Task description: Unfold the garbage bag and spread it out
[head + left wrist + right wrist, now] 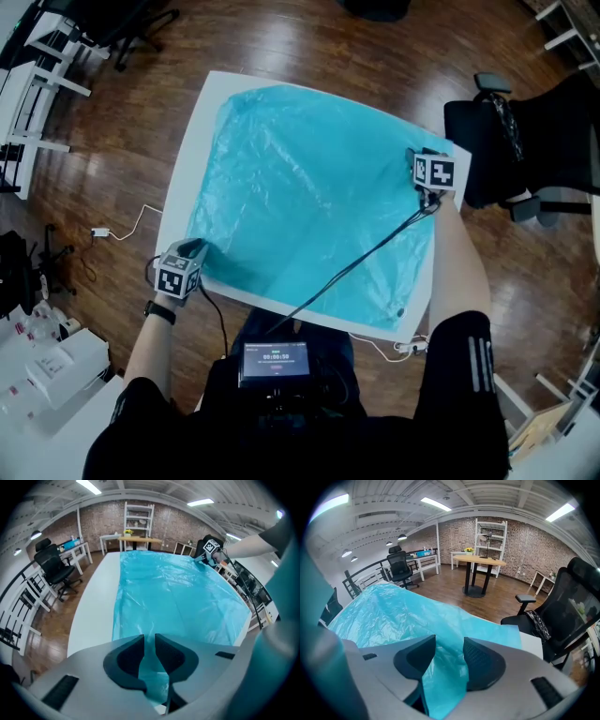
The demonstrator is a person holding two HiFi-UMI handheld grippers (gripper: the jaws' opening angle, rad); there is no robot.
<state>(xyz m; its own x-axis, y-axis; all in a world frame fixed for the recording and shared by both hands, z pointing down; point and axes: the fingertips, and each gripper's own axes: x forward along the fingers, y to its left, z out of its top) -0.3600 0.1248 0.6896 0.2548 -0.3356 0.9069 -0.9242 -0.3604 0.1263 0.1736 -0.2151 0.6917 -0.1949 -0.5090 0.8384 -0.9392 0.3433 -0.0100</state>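
The white counter (202,141) carries a blue garbage bag (309,197), spread almost flat from the left tongs (192,249) to the right tongs (419,157). A bare white margin lies outside the left tongs. The bag's corner by the right tongs seems slightly lifted.

The garbage bag (309,197) is thin blue plastic, opened out almost flat. It lies wrinkled on the white table (202,127), covering most of it.
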